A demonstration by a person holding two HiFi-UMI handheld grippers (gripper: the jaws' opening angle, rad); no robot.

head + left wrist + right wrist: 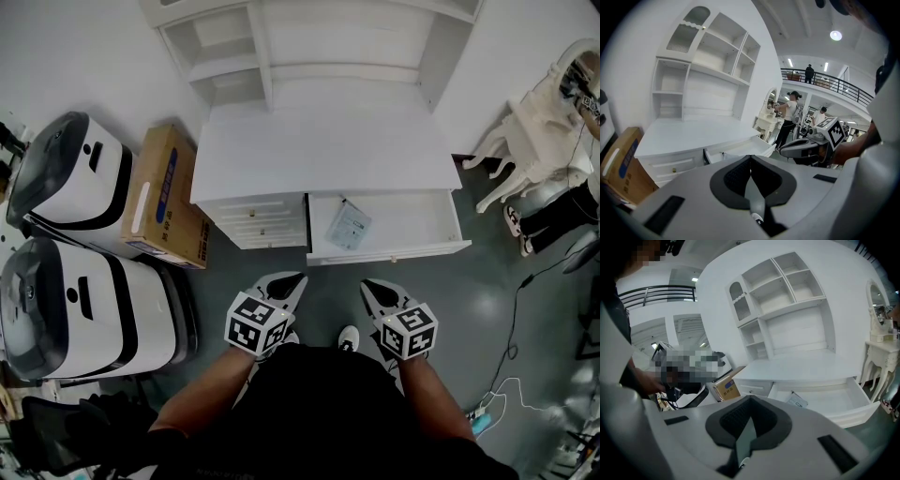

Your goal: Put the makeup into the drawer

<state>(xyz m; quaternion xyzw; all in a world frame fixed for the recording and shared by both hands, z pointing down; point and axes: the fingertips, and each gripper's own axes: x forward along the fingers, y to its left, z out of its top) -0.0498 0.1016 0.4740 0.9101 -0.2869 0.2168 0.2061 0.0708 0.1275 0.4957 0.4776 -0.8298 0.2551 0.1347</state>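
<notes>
I am standing in front of the white dresser [323, 150] and holding both tools low, well short of it and angled down toward it. My left gripper [289, 281] is keeping its jaws pressed together with nothing between them, and my right gripper [375, 289] is doing the same: fully closed and empty. The makeup [349, 225], a flat pale packet as far as I can tell, is lying on the floor of the open drawer [389, 251], toward its left end and close to the closed drawers [258, 220] beside it. So I am judging the placing as done and the drawer as the only thing left to deal with, if it is to be shut at all. To do that well, I am thinking of keeping the jaws closed and using them as a blunt pusher, meeting the drawer's front panel near its middle rather than at a corner, so the drawer is running straight and not skewing on its rails. I am also planning to push slowly and level, since the packet is light and loose and could slide or ride up against the back. The packet is lying flat below the rim, so I am expecting nothing to catch.
</notes>
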